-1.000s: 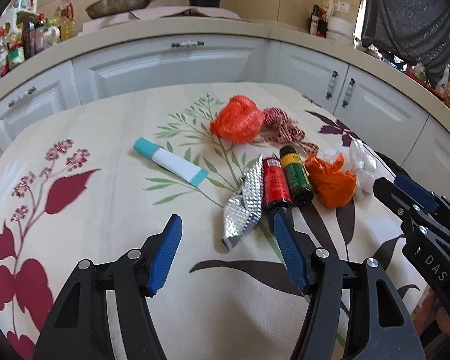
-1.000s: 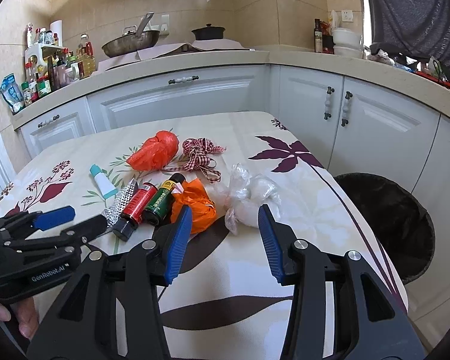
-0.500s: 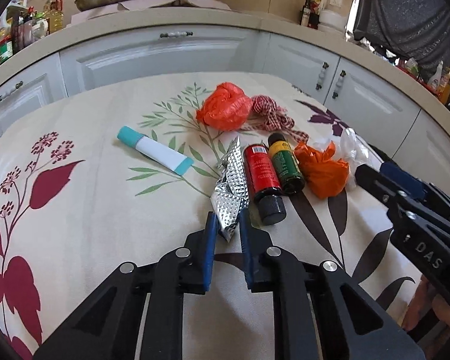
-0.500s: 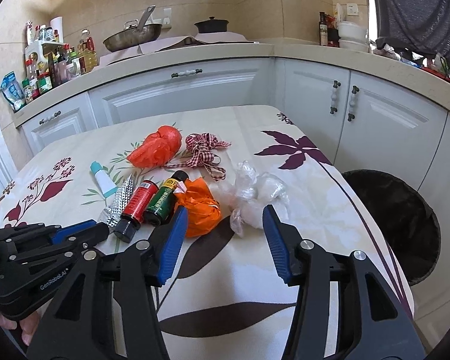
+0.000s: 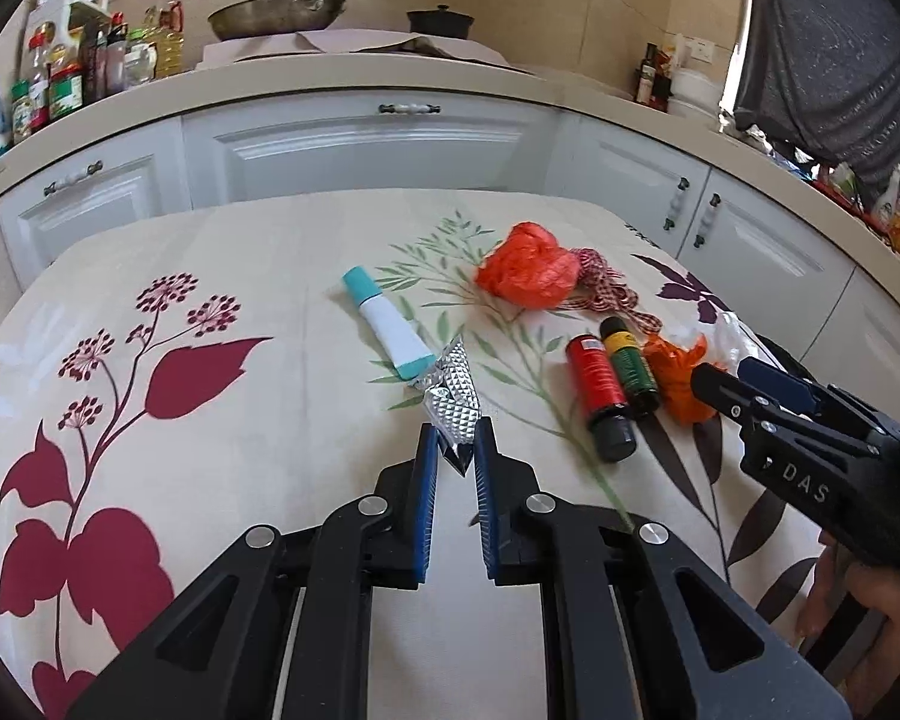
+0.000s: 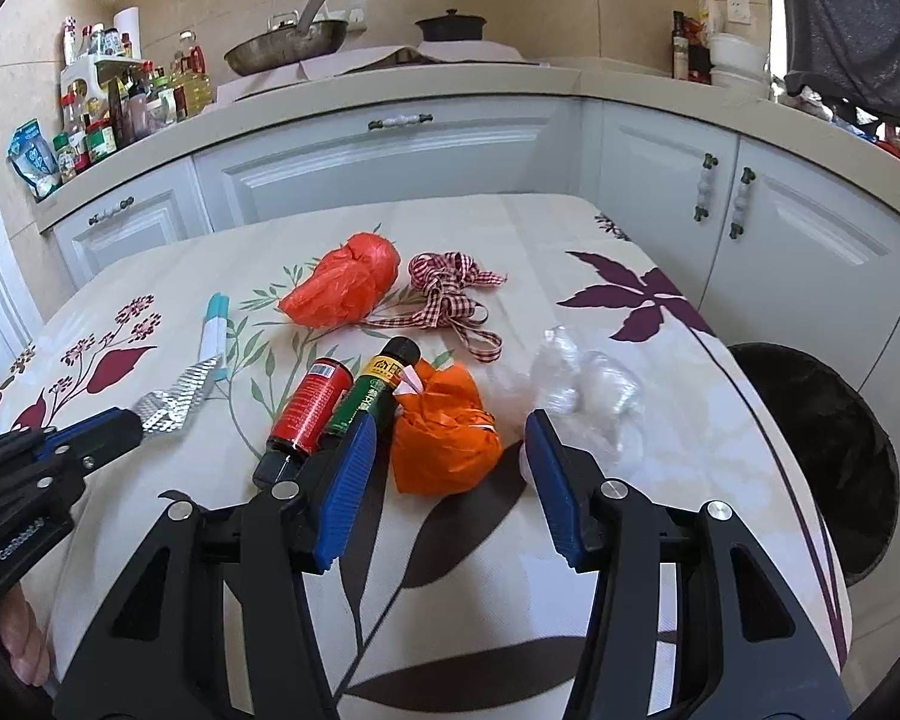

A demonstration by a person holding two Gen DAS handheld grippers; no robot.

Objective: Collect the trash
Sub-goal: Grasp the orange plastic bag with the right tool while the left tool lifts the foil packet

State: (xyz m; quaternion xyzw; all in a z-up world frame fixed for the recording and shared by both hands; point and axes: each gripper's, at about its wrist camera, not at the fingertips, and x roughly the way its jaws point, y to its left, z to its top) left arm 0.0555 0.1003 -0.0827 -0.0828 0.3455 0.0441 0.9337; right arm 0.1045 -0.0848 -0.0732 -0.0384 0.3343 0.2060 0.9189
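My left gripper [image 5: 455, 450] is pinching the near end of the crumpled silver embossed foil wrapper [image 5: 450, 399], its blue pads [image 5: 426, 480] having just been closing and now nearly together on it; the wrapper's far tip is lying just beside the white tube with teal ends [image 5: 384, 324] on the floral tablecloth [image 5: 210, 276]. My right gripper [image 6: 450, 468] is hanging with its blue fingers [image 6: 555, 492] spread about halfway, holding nothing, while the crumpled orange plastic bag [image 6: 444, 426] is sitting on the cloth between and just beyond the tips, not touched. Beside that bag are lying the red bottle [image 6: 309, 408] and the green bottle [image 6: 372, 393], and the clear crumpled plastic [image 6: 588, 390] is sitting on its other side. The black bin [image 6: 822, 450] is standing off the table's right edge.
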